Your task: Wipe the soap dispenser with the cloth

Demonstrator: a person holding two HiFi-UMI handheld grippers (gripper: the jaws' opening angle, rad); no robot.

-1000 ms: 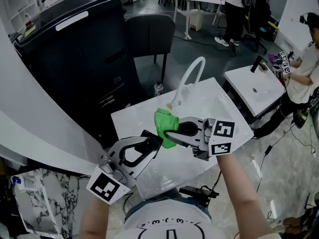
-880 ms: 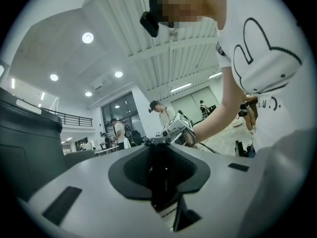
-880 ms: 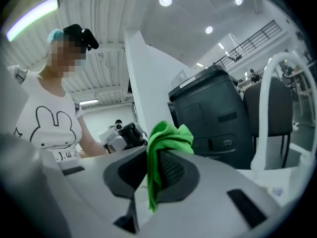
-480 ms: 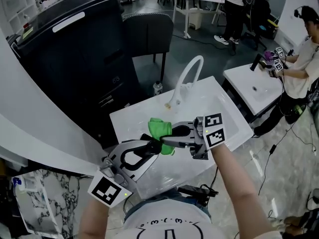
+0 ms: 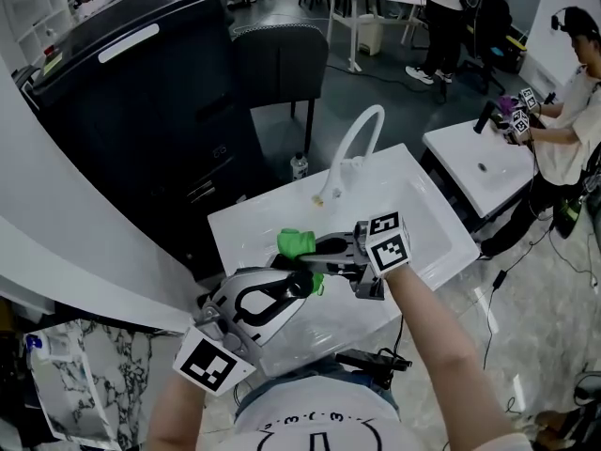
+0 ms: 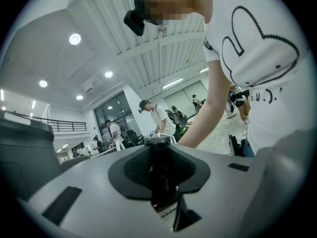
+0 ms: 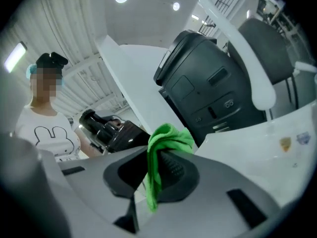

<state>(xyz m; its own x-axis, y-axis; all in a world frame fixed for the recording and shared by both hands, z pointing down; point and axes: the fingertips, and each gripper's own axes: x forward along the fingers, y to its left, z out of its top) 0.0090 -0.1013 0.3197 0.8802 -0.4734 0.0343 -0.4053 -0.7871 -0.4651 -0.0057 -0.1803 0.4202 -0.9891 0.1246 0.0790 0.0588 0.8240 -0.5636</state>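
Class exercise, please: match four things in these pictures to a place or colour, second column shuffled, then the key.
1 cloth
2 soap dispenser
3 faucet
4 chair

A white, arching over the sink
B gripped by the left gripper
C dark, standing behind the sink
D green, pinched by the right gripper

Pairs: 1-D, 2-B, 3-A, 4-C

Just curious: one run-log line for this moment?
left gripper holds soap dispenser | right gripper holds green cloth | cloth by dispenser, contact unclear
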